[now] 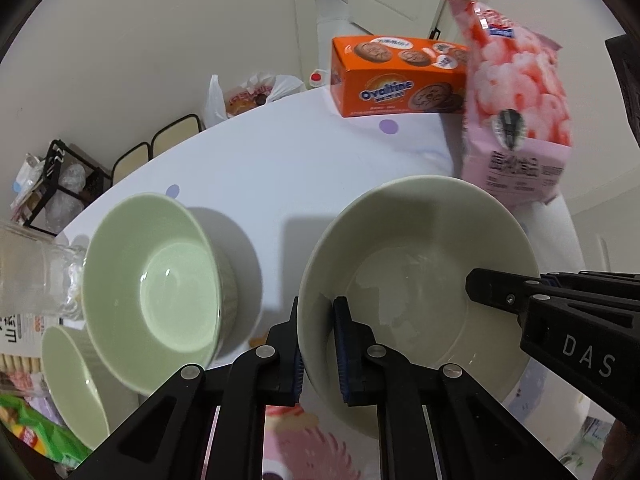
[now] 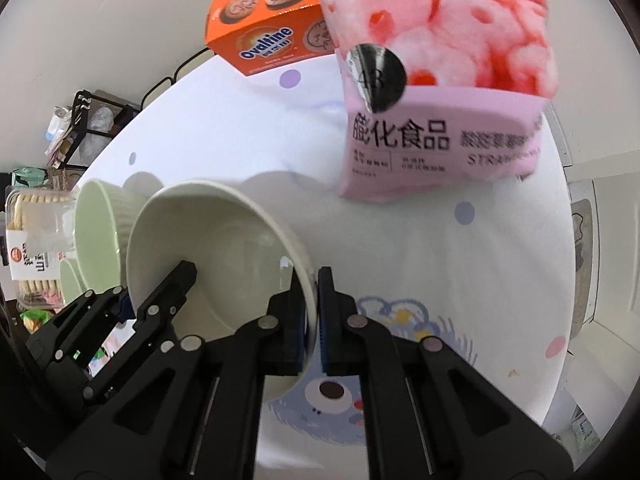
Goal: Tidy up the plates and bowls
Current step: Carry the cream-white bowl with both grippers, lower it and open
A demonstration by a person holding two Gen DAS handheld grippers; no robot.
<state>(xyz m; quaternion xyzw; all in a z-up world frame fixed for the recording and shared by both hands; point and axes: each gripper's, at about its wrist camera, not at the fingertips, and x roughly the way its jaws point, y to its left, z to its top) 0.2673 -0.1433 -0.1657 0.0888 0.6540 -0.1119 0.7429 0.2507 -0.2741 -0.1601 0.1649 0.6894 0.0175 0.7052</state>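
Two green bowls (image 1: 152, 292) are sitting at the left of the counter (image 1: 280, 168); beside them a cream bowl (image 1: 420, 264) is being pinched by its rim at both sides, left claw (image 1: 318, 344) and right claw (image 2: 314, 316) each clamping it. Orange biscuit box (image 1: 396, 76) and pink snack bag (image 1: 516, 108) are standing behind.

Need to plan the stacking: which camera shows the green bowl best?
Left wrist view: the green bowl shows its whole open inside. The right wrist view shows only a sliver of it behind the cream bowl.
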